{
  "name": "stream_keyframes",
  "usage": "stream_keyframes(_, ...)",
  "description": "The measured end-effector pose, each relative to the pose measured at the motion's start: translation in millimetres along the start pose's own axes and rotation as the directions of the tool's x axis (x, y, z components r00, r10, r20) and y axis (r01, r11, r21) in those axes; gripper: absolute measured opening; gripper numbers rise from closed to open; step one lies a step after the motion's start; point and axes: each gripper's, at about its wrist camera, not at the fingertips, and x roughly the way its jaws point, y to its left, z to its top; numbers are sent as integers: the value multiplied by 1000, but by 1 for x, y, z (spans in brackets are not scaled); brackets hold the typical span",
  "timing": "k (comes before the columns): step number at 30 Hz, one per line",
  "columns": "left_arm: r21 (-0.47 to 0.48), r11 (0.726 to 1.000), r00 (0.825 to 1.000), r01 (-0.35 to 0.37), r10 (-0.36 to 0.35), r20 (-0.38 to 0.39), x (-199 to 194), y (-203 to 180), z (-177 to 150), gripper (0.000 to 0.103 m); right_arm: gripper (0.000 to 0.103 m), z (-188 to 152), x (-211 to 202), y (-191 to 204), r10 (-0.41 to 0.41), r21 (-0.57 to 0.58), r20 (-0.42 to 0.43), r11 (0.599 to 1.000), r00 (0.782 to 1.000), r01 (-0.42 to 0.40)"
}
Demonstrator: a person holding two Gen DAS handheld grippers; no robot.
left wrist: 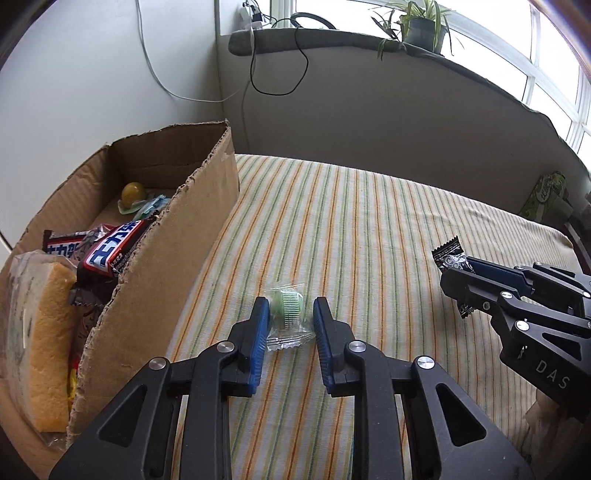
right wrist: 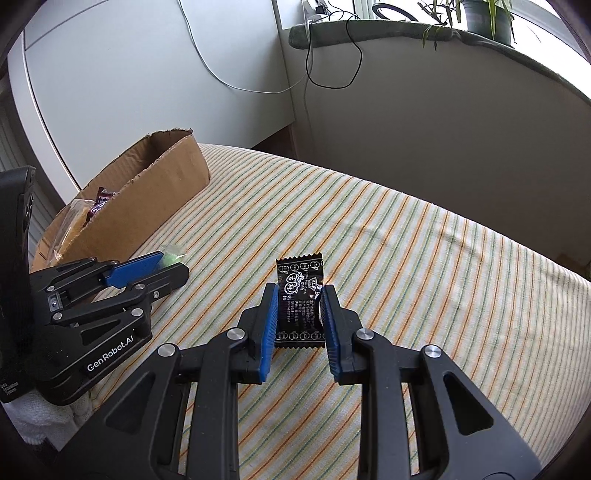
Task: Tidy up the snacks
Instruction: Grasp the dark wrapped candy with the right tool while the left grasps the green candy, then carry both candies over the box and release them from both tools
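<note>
Snacks lie in three places before us: several already fill the cardboard box [left wrist: 155,280], one green sweet in a clear wrapper [left wrist: 287,314] rests on the striped cloth [left wrist: 369,229], and a black sachet [right wrist: 300,302] sits in our right gripper [right wrist: 300,314]. We see the right fingers [right wrist: 269,328] pressed against both sides of that black sachet, holding it just above the cloth. Our left gripper [left wrist: 290,325] straddles the green sweet; its left finger touches the wrapper, while the right finger [left wrist: 323,343] stands a little apart from it, so the sweet is between the fingers but not pinched. The box stands at the left edge of the cloth, close beside the left gripper, with red-and-white bars [left wrist: 110,251], a yellow sponge cake in plastic [left wrist: 48,339] and a small yellow ball [left wrist: 133,192] inside. Behind, a potted plant [left wrist: 419,27] stands on the window sill.
</note>
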Motion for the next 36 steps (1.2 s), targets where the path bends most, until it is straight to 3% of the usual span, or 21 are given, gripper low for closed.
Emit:
stream_keyframes(11, 22, 997, 998, 70, -70, -1, -2, -8, -6, 22, 24, 4, 10, 2, -33, -2, -29, 999, 999, 33)
stream_keyframes(20, 35, 987, 987, 155, -156, 46, -40, -8, -3, 22, 24, 10, 15, 6, -85, 2, -59, 996, 995, 86)
stream_keyframes(28, 21, 978, 973, 207, -208, 97, -82, 23, -8, 22, 24, 11, -12, 27, -154, -4, -49, 988, 987, 154)
stream_keyframes(36, 18, 971, 965, 236, -237, 113, -96, 54, -5, 22, 24, 26, -33, 62, -188, -29, -20, 982, 982, 187)
